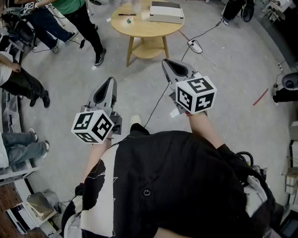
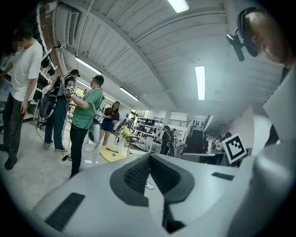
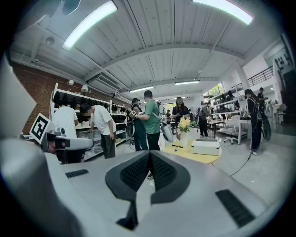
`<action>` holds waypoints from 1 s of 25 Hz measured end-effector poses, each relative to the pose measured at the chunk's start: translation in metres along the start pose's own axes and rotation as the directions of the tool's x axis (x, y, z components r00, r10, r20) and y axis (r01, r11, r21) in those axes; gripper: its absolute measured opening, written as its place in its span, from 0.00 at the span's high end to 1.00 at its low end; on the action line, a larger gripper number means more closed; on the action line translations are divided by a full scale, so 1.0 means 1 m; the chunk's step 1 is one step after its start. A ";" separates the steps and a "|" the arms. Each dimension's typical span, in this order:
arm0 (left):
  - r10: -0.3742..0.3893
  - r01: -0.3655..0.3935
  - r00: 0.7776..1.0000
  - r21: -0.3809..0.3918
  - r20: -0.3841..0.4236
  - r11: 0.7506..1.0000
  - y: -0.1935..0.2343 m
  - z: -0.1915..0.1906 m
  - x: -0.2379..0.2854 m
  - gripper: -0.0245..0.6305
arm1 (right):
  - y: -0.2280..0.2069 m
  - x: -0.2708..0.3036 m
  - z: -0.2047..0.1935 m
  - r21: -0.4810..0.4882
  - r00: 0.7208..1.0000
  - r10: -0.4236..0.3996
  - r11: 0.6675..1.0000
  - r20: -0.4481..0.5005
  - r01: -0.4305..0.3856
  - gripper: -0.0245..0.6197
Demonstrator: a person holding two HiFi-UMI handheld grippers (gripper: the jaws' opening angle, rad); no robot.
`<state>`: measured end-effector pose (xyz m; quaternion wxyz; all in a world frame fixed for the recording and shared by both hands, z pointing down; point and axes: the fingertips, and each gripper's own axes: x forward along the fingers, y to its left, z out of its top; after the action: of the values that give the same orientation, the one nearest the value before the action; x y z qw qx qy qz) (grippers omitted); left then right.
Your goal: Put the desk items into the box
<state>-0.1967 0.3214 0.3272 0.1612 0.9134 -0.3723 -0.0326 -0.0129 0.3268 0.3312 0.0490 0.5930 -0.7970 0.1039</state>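
A round yellow table (image 1: 144, 29) stands a few steps ahead on the grey floor. On it lie a white box (image 1: 166, 11), a black pen (image 1: 126, 15) and a small item beside the pen. My left gripper (image 1: 111, 81) and right gripper (image 1: 167, 62) are held in the air in front of the person's chest, pointing toward the table and well short of it. Both are shut with nothing between the pads. The right gripper view shows its shut gripper (image 3: 150, 154), the table (image 3: 196, 156), the box (image 3: 205, 146) and a vase of flowers (image 3: 184, 127). The left gripper (image 2: 149, 157) is likewise shut.
Several people stand at the left (image 1: 79, 18), one in a green shirt close to the table. A power strip (image 1: 195, 46) with cables lies on the floor right of the table. Shelves and clutter line the left edge, and more equipment (image 1: 285, 88) sits at the right.
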 end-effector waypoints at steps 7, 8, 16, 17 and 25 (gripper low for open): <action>0.002 -0.002 1.000 -0.019 -0.004 1.000 0.009 -0.001 0.017 0.95 | -0.013 0.012 -0.002 0.000 1.000 -0.012 1.000 -0.022 0.012 0.95; 0.000 -0.001 1.000 -0.024 -0.009 1.000 0.013 -0.002 0.021 0.95 | -0.015 0.015 -0.004 0.003 0.999 -0.017 1.000 -0.028 0.017 0.95; -0.028 0.025 0.999 -0.052 -0.046 0.998 0.052 0.006 0.067 0.95 | -0.041 0.055 0.002 0.060 0.997 -0.068 0.996 -0.041 0.070 0.95; -0.039 0.036 0.998 -0.050 -0.046 0.998 0.056 0.010 0.076 0.95 | -0.044 0.062 0.005 0.063 0.997 -0.073 0.995 -0.040 0.075 0.95; -0.108 0.107 0.994 -0.018 -0.025 0.994 0.108 0.060 0.137 0.95 | -0.058 0.136 0.043 0.068 0.995 -0.099 0.993 0.006 0.098 0.95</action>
<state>-0.1812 0.1383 0.3136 0.1717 0.9311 -0.3202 -0.0325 0.0051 0.1743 0.3229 0.0302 0.6335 -0.7629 0.1257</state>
